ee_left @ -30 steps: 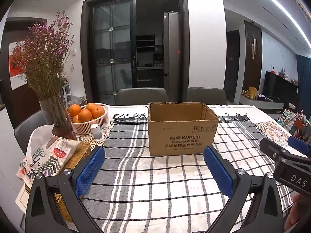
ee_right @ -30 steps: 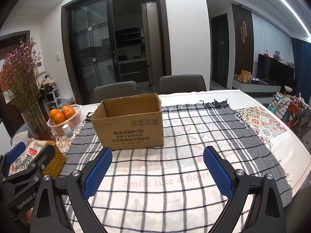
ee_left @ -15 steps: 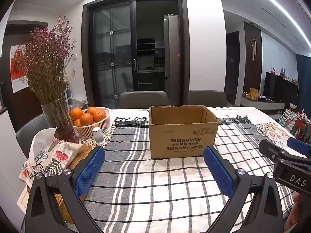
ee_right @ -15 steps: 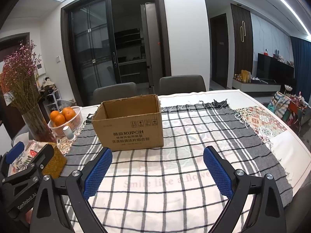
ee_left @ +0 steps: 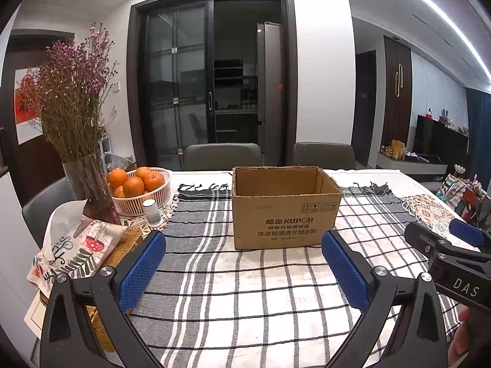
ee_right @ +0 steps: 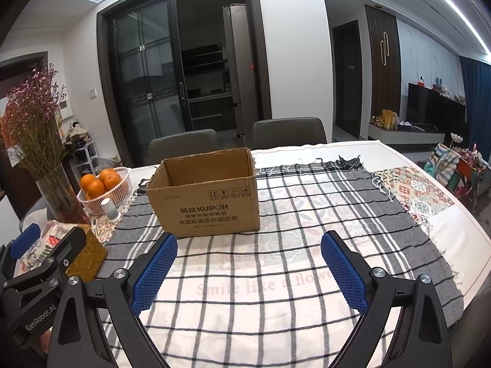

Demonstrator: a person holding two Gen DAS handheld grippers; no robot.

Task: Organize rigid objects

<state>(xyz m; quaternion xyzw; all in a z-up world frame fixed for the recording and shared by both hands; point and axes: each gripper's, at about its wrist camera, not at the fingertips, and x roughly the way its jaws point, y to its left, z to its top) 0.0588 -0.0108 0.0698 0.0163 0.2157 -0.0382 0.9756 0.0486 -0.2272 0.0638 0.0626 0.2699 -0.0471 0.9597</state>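
Both the left gripper [ee_left: 242, 266] and the right gripper [ee_right: 248, 268] hang over the checked tablecloth [ee_right: 276, 276] with jaws wide and empty, the open brown cardboard box [ee_left: 285, 211] sits just ahead, so the job looks just begun, and next comes finding something hard to pick up.

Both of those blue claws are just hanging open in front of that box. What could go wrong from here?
Likely little yet, but the open-topped brown cardboard box looks light and sits on a loose checked tablecloth, so a nudge from the open left gripper or right gripper could slide it. A wide left swing might tip the glass vase of dried purple flowers beside the white basket of oranges.
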